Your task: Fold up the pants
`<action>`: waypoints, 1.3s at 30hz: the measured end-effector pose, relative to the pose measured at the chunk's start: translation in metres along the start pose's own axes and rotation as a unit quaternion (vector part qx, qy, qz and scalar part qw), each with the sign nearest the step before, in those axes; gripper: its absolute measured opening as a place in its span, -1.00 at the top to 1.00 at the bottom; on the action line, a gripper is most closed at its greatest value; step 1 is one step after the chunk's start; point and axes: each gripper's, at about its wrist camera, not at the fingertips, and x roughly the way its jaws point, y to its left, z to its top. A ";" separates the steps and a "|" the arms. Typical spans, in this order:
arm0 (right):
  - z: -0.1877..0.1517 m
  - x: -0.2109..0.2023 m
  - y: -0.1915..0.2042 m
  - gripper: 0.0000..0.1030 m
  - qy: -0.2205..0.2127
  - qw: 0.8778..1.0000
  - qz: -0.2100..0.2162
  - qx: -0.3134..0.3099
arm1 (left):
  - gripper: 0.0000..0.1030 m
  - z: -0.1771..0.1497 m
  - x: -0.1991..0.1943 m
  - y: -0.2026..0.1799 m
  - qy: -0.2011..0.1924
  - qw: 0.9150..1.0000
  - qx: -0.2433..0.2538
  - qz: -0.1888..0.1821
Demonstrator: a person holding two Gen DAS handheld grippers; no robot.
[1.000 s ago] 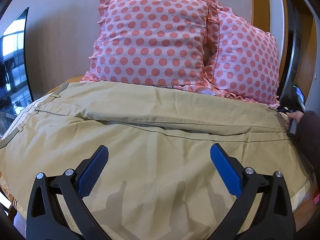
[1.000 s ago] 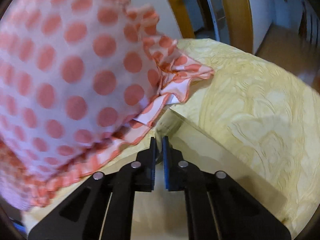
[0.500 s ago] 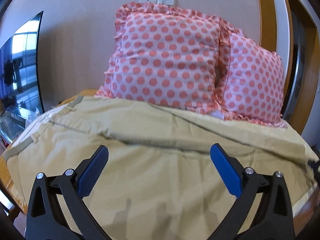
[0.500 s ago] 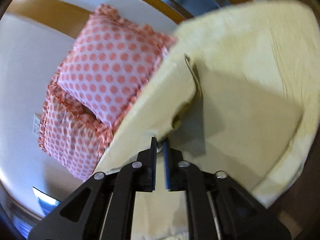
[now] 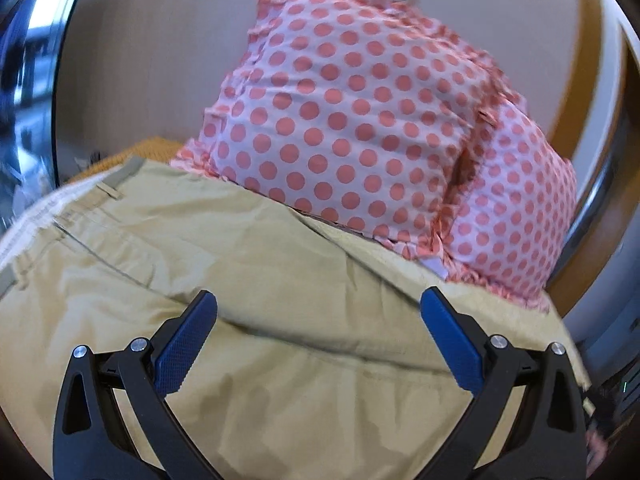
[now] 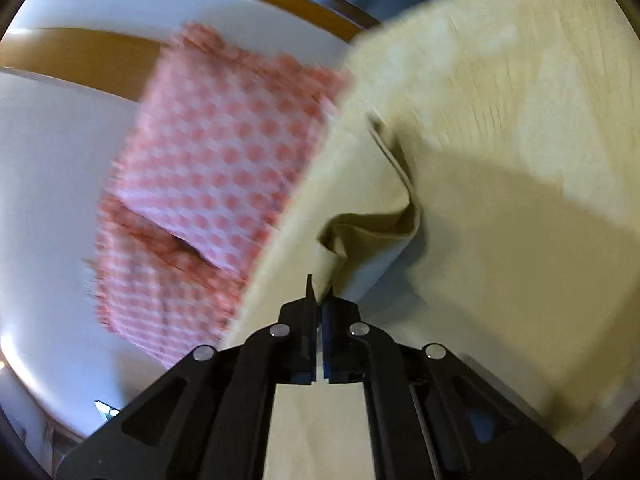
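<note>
Khaki pants (image 5: pixel 256 280) lie spread across a bed, waistband and belt loops at the left in the left wrist view. My left gripper (image 5: pixel 318 320) is wide open and empty, hovering just above the pants' middle. My right gripper (image 6: pixel 319 296) is shut on a corner of the pants' leg end (image 6: pixel 372 236) and holds it lifted above the rest of the fabric; the view is tilted and blurred.
Two pink polka-dot pillows (image 5: pixel 360 120) lean against the wall behind the pants; they also show in the right wrist view (image 6: pixel 216 184). A yellow patterned bedspread (image 6: pixel 520 60) lies under the pants. A dark screen (image 5: pixel 28 80) stands at the left. A wooden door frame (image 5: pixel 592 100) is at the right.
My right gripper has lifted the pant-leg corner up and swung it away from the pillows. My left gripper has shifted left and tilted, staying open.
</note>
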 end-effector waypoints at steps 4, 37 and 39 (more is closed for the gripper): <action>0.006 -0.040 0.008 0.98 -0.042 0.999 0.028 -0.022 | -0.97 0.025 0.040 0.009 0.041 0.998 -0.042 0.011; 0.001 -0.061 -0.018 0.97 -0.023 0.997 -0.050 -0.060 | 0.09 -0.007 -0.035 0.112 0.045 0.991 -0.115 0.042; 0.002 -0.060 -0.017 0.97 -0.022 0.997 -0.053 -0.060 | -0.78 0.019 -0.015 0.109 0.029 0.991 -0.100 0.089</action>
